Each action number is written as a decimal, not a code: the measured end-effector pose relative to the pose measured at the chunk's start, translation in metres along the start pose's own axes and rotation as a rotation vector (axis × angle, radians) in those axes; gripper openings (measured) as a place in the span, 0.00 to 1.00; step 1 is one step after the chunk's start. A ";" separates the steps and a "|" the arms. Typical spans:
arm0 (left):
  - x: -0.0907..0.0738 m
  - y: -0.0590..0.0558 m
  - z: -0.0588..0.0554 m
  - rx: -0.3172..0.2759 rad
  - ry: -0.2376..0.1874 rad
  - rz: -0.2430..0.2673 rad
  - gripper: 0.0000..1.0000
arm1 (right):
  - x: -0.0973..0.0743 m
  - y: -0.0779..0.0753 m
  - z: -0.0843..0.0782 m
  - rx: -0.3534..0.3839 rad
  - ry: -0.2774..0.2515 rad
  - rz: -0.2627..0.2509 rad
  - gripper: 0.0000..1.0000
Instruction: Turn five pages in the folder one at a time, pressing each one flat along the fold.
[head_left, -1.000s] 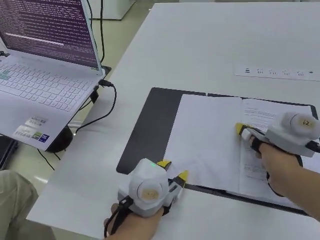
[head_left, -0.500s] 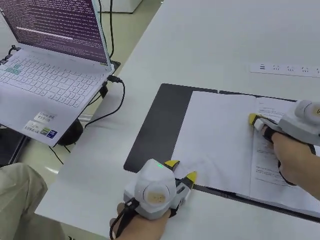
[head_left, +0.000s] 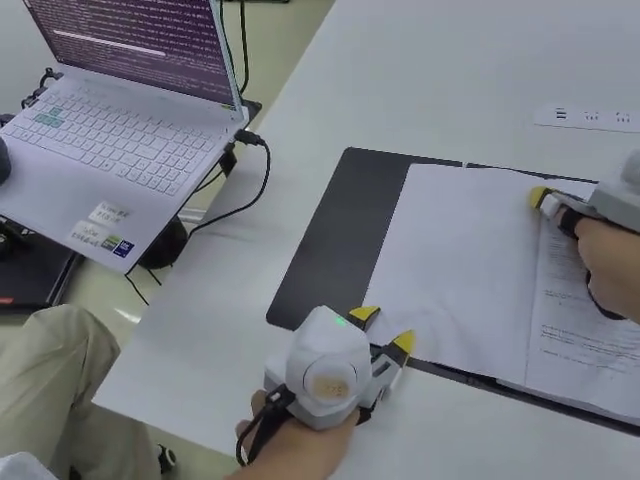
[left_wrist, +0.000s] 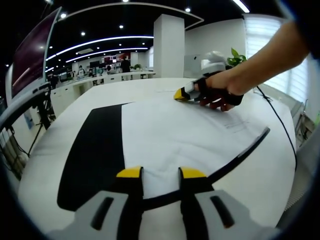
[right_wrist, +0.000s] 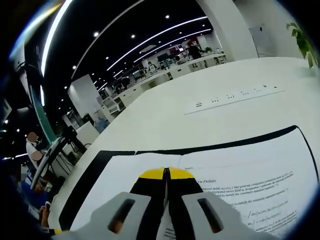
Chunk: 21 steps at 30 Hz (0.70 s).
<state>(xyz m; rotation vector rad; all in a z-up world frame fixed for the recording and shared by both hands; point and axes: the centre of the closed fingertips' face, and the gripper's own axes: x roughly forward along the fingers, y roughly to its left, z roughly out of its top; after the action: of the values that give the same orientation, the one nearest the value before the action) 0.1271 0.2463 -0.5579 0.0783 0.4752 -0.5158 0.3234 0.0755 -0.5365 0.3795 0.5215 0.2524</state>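
Shifted since a second ago: right gripper (head_left: 540, 197) has slid along the fold (head_left: 534, 300) toward the folder's far edge, and left gripper (head_left: 384, 330) has kept its place at the near edge of the turned sheet. The head view as a whole has also swung, which is camera movement only

- Black flat-opened folder (head_left: 330, 250): lies on the white table (head_left: 430, 70), its left inner cover bare
- Blank white page (head_left: 450, 270): turned over to the left half, lying nearly flat, slightly creased near its front edge
- Printed white page (head_left: 590, 340): on the right half, partly under the person's hand
- Right gripper, own view (right_wrist: 165, 173): yellow tips closed together with nothing between them, pressed down on the fold near the top of the sheets; also seen from the left gripper view (left_wrist: 181, 94)
- Left gripper, own view (left_wrist: 161, 172): jaws parted, laid over the front edge of the blank white page, holding it down; no clamping evident
- White laptop (head_left: 110, 150): open, well apart to the left
- White power strip (head_left: 590, 117): beyond the folder

Step in hand, as judged: flattening a turned page along the fold, stroke almost at the far end. How many of the five are done cannot be told

Next move calls for: lifting the right gripper clear, parting its jaws, and picking up a single corner of the printed white page while the left keeps the blank sheet down
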 end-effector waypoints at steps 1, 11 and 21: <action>0.000 0.000 0.000 -0.002 0.000 0.000 0.27 | 0.005 -0.004 0.003 -0.003 -0.004 -0.004 0.00; -0.001 0.000 0.001 -0.014 0.001 0.003 0.27 | 0.016 -0.010 0.011 -0.028 0.005 -0.033 0.00; -0.001 -0.001 0.001 -0.012 0.007 0.003 0.27 | -0.002 -0.005 -0.005 -0.013 0.013 0.017 0.00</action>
<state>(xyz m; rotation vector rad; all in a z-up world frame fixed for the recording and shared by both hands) 0.1259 0.2455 -0.5564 0.0694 0.4844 -0.5103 0.3201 0.0717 -0.5413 0.3699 0.5291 0.2748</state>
